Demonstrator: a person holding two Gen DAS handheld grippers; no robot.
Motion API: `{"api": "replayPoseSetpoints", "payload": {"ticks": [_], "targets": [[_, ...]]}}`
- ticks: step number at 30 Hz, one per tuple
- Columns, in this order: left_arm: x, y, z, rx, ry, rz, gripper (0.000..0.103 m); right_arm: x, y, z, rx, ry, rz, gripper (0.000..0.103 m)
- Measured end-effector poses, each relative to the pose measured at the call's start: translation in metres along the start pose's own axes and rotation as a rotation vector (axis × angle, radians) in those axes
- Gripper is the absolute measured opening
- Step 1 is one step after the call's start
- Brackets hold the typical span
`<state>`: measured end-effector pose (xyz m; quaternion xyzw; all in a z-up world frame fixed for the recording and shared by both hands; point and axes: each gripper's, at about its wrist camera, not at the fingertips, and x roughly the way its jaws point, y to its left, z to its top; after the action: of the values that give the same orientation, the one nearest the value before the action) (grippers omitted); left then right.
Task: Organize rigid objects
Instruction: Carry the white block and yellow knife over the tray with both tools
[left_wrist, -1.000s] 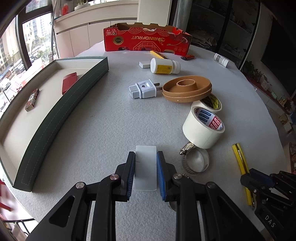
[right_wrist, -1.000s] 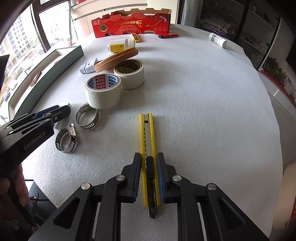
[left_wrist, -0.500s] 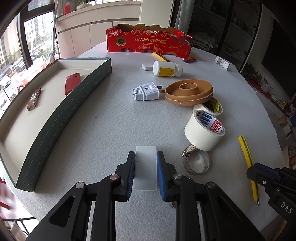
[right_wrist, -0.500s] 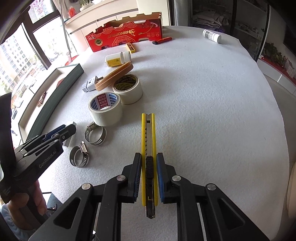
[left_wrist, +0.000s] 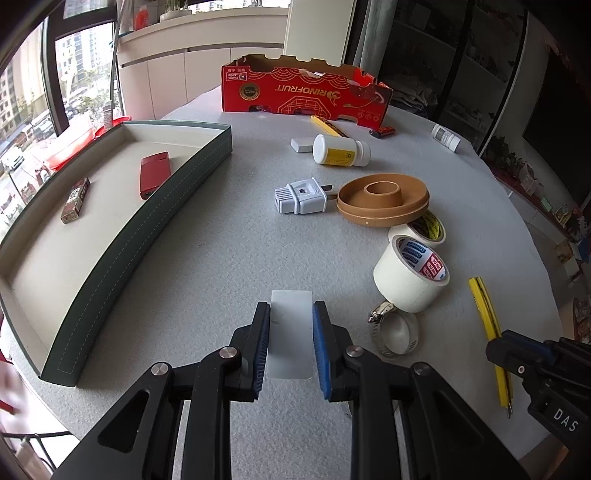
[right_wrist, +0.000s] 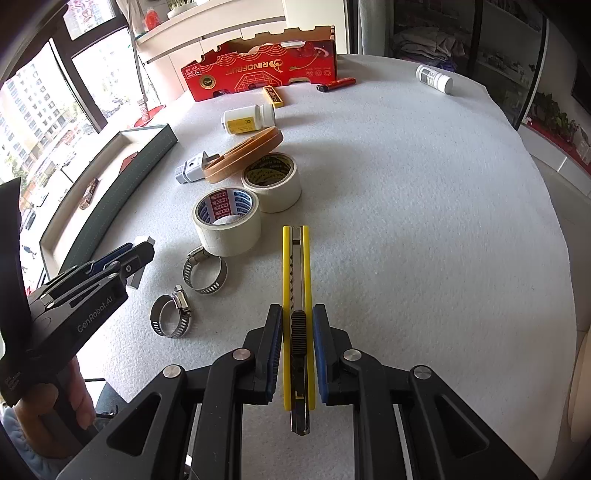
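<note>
My left gripper (left_wrist: 290, 321) is shut on a white flat plastic block (left_wrist: 290, 328) and holds it above the grey table. My right gripper (right_wrist: 297, 325) is shut on a yellow utility knife (right_wrist: 295, 280), lifted off the table; the knife also shows at the right of the left wrist view (left_wrist: 487, 317). The left gripper shows in the right wrist view (right_wrist: 142, 254) with the white block (right_wrist: 138, 273) in it. A green-walled tray (left_wrist: 147, 221) lies to the left and holds a red lighter (left_wrist: 155, 173) and a small brown box (left_wrist: 75, 199).
On the table lie two white tape rolls (left_wrist: 410, 277) (right_wrist: 271, 181), a brown spool (left_wrist: 384, 199), a white plug (left_wrist: 301, 195), a white bottle (left_wrist: 341, 149), two hose clamps (right_wrist: 205, 271) (right_wrist: 171, 312) and a red carton (left_wrist: 303, 92) at the back. The table edge is close on the right.
Both grippers have risen with their objects; the table and its things look farther away. The utility knife has come off the table. Both grips are unchanged.
</note>
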<state>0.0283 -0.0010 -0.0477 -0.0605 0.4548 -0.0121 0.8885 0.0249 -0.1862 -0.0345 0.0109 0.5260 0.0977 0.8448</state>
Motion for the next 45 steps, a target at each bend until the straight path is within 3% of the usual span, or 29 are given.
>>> {"api": "replayPoseSetpoints", "payload": {"ticks": [17, 23, 33, 45], "targets": [[-0.015, 0.012, 0.015, -0.012, -0.062, 0.025, 0.024, -0.017, 0.022, 0.024, -0.026, -0.06, 0.031, 0.018], [-0.028, 0.039, 0.032, -0.069, -0.108, 0.056, 0.024, -0.023, 0.04, 0.045, -0.057, -0.094, 0.059, 0.018], [-0.03, 0.107, 0.047, -0.205, -0.129, 0.171, 0.024, -0.004, 0.111, 0.078, -0.152, -0.075, 0.201, 0.018], [-0.017, 0.178, 0.057, -0.338, -0.105, 0.29, 0.024, 0.037, 0.205, 0.118, -0.307, -0.047, 0.298, 0.018]]}}
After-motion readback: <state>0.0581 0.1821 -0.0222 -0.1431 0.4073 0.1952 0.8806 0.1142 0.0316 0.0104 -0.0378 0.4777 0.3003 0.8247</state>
